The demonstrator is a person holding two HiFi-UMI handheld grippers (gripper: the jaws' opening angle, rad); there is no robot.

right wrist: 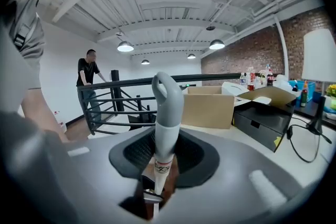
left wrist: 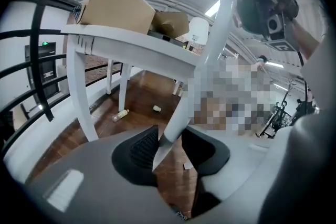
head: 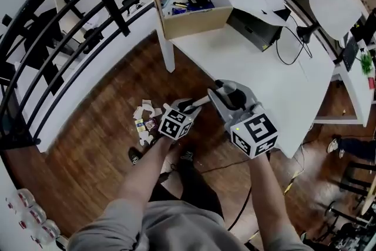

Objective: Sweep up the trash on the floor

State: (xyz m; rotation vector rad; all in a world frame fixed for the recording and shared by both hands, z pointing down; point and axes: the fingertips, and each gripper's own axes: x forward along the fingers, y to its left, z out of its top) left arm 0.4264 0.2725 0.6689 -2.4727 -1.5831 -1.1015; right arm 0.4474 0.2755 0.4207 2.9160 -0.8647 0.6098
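The wooden floor [head: 88, 144] runs beneath me, edged by a black railing [head: 59, 14] on a white curved base. The white surface [head: 264, 73] stands ahead on slim legs. On it sit an open cardboard box [head: 194, 23] and a black box [head: 255, 29] with its pale lid raised. Far off, a person [right wrist: 88, 73] stands at the railing.

I hold one broom stick with both tools. My left gripper [left wrist: 170, 147] has its fingers closed around the white shaft [left wrist: 209, 34], which slants up from them towards my right gripper [right wrist: 163, 157]. That gripper's fingers are drawn in tighter, pinching the stick just under its grey grip [right wrist: 167, 107], whose looped end rises above them. I cannot see the broom's head in any view.

The trash [head: 145, 120], a small heap of crumpled paper and wrappers, lies on the floor just beside my left gripper and near the surface's leg. A small bottle [left wrist: 121, 114] and a scrap [left wrist: 156, 108] lie farther off under the surface.
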